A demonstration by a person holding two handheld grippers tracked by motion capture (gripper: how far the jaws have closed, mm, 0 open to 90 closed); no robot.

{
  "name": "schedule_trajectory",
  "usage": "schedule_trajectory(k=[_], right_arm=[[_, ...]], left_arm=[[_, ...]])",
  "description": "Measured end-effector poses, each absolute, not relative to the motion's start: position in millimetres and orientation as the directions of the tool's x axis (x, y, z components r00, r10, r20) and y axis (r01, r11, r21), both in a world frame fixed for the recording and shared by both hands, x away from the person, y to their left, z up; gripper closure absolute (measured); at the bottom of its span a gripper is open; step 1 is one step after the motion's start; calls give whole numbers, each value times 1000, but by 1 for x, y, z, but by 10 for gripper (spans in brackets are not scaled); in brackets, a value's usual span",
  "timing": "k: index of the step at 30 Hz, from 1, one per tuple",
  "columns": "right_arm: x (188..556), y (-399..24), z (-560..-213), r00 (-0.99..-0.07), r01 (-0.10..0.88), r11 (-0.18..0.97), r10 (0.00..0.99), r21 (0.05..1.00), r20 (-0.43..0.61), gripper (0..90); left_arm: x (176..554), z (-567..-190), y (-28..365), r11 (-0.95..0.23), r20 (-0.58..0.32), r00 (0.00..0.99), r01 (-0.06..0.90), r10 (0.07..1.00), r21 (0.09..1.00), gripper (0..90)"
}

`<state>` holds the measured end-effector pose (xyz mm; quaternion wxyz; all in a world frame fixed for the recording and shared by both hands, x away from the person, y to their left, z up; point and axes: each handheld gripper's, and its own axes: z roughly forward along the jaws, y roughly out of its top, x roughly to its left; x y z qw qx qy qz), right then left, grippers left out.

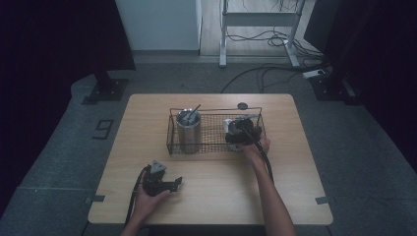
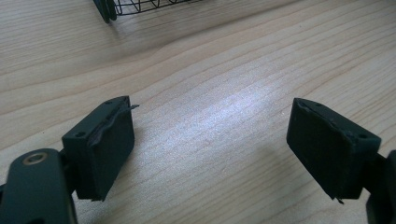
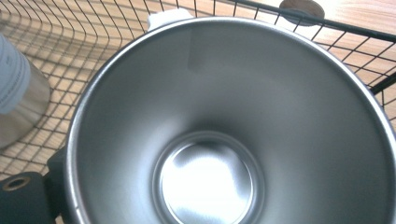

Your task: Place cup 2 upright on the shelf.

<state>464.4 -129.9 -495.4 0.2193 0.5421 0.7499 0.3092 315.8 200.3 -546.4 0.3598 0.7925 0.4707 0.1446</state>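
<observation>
A black wire basket (image 1: 216,110) stands in the middle of the wooden table (image 1: 147,123). My right gripper (image 1: 241,132) is at the basket's right end, shut on a steel cup (image 3: 224,121) whose mouth faces the camera. One of its fingers (image 3: 28,191) lies against the outside of the cup's wall, and the other is hidden behind the cup. A second steel cup (image 1: 188,130) stands upright at the basket's left end with a metal utensil (image 1: 193,112) in it. My left gripper (image 1: 178,183) rests low over the table's near left part, open, with bare wood between its pads (image 2: 112,149).
A small dark round disc (image 1: 242,105) lies on the table just beyond the basket's far side. The basket's near corner (image 2: 140,5) is ahead of the left gripper. Wood stretches between the basket and the front edge. Cables and stand legs lie on the floor beyond.
</observation>
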Motion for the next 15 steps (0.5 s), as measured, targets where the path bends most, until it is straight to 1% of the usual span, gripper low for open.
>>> schedule_trajectory(k=[6, 9, 11, 15], right_arm=[[463, -129, -495, -319, 672, 234, 948, 702, -11, 59], [463, -129, -495, -325, 658, 234, 946, 716, -11, 21], [461, -129, -492, -319, 636, 228, 947, 738, -17, 3], [455, -133, -483, -327, 574, 188, 945, 797, 13, 14]], left_arm=[[316, -546, 200, -299, -109, 516, 642, 850, 706, 154], [316, -546, 200, -299, -109, 515, 642, 850, 706, 154], [316, -546, 200, -298, -109, 515, 642, 850, 706, 154], [316, -546, 200, -299, -109, 516, 642, 850, 706, 154]])
